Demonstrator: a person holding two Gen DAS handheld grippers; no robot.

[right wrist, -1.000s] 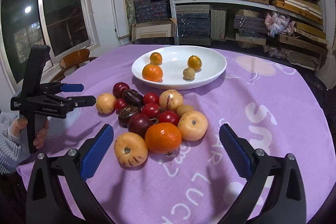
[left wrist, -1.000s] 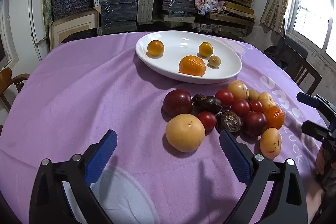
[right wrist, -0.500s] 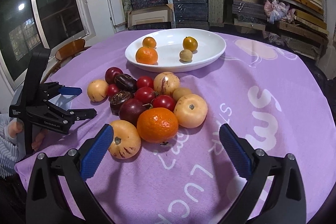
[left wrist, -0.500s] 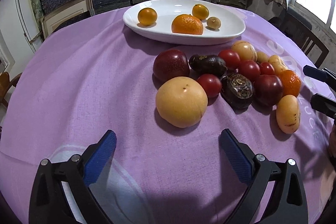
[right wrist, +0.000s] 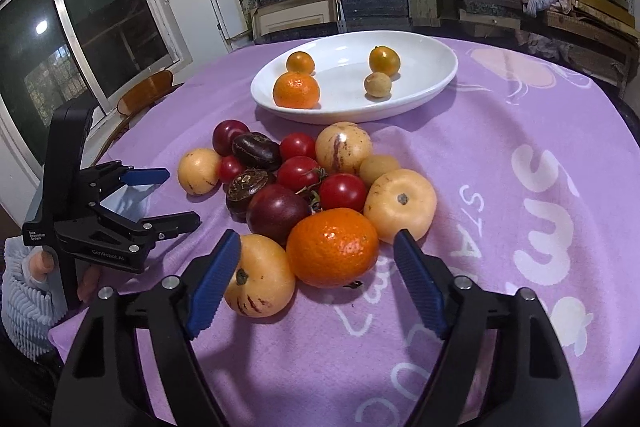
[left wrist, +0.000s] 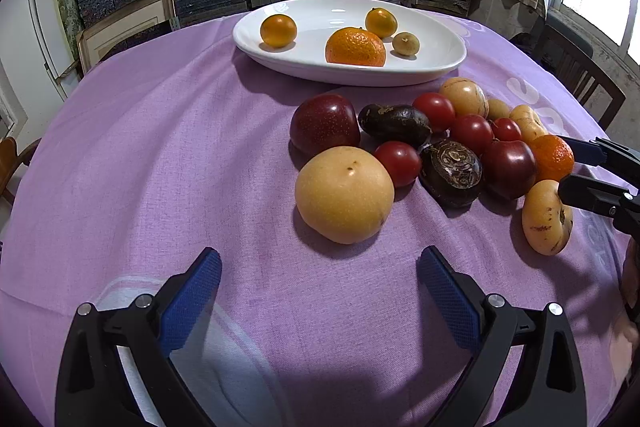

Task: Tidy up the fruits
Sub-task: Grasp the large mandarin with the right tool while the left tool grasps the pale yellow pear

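Plate (right wrist: 432, 89) holds one orange (right wrist: 296, 90), two kumquats (right wrist: 384, 60) and a longan (right wrist: 377, 84).

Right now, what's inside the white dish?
The white dish holds one large mandarin, two small orange fruits and one small tan fruit. The mandarin partly covers the small fruit behind it.

A heap of fruit sits on the purple cloth: a big tangerine (right wrist: 333, 247) at the near edge, touching a pale streaked melon-like fruit (right wrist: 259, 275) and a yellow pear (right wrist: 401, 205). Behind them crowd red cherry tomatoes (right wrist: 343, 191), a dark plum (right wrist: 277, 213) and two brown-black fruits. Beyond, the white oval plate (right wrist: 424, 91) holds one tangerine (right wrist: 296, 90), two small oranges and a tan longan (right wrist: 377, 84), all apart.
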